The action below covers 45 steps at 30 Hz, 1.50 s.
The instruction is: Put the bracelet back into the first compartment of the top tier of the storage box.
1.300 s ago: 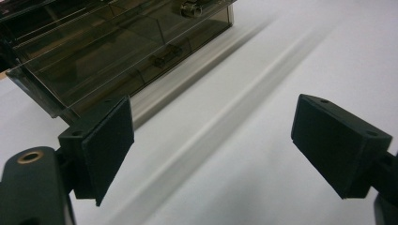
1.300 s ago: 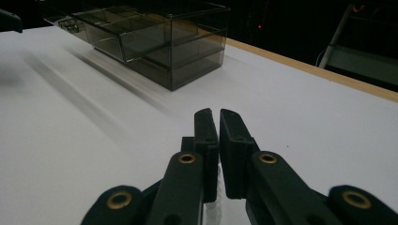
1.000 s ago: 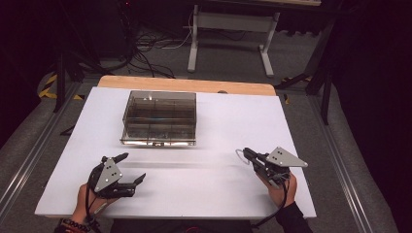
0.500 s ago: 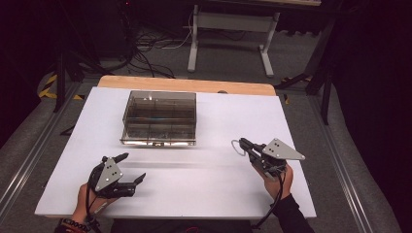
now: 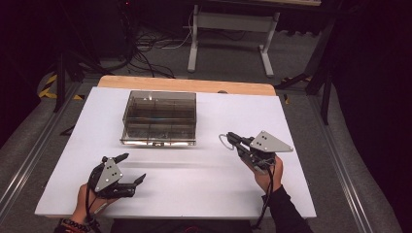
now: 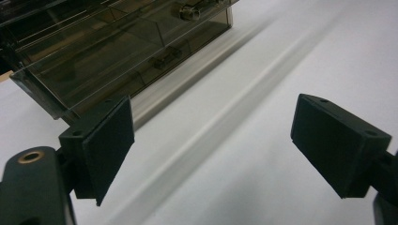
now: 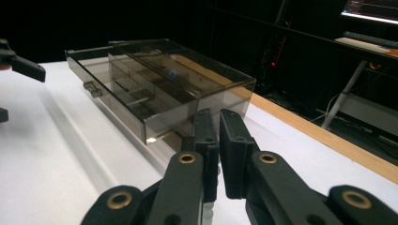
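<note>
The white desk [image 5: 204, 170] is bright, and the room around it is very dark. Light comes from above. A soft grey shadow band runs across the desk in front of the clear box [image 5: 159, 119]. The high view is a bit grainy and soft. In the left gripper view, the box shines with pale glare and the far desk looks blurry. In the right gripper view, the close black claw [image 7: 218, 140] looks a bit soft.

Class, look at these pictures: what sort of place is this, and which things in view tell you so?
Probably a lab or recording workspace, not a home: a white table holding a smoky clear box, loose cables on the floor, and a screen on a dark desk behind.
</note>
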Tool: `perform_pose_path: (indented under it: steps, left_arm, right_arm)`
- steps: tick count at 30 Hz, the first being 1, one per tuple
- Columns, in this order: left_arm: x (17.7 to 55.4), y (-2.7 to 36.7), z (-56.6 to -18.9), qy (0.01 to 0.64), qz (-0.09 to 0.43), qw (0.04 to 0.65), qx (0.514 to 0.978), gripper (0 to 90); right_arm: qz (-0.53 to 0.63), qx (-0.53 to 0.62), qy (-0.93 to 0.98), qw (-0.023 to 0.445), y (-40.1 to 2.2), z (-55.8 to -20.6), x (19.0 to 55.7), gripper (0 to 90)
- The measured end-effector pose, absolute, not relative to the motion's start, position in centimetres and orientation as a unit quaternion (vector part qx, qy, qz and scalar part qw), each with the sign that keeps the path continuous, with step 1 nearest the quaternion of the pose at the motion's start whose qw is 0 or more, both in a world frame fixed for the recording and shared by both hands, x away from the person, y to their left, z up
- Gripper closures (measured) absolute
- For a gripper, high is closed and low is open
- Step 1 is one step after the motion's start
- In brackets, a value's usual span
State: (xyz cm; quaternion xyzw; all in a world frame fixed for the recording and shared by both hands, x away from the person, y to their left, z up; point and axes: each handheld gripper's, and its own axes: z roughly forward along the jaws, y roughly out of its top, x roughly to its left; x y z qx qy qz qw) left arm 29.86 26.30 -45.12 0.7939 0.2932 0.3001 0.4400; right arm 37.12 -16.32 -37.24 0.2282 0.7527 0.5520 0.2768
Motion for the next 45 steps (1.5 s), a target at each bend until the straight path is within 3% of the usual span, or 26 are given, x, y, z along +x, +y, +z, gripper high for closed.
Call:
perform_pose_path:
  steps: [45]
  left_arm:
    - [29.9,26.5,-45.1,0.298,0.302,0.441,0.791,13.6]
  right_arm:
    - [0.583,0.156,0.757,0.250,-6.3,-32.6,39.1,86.7]
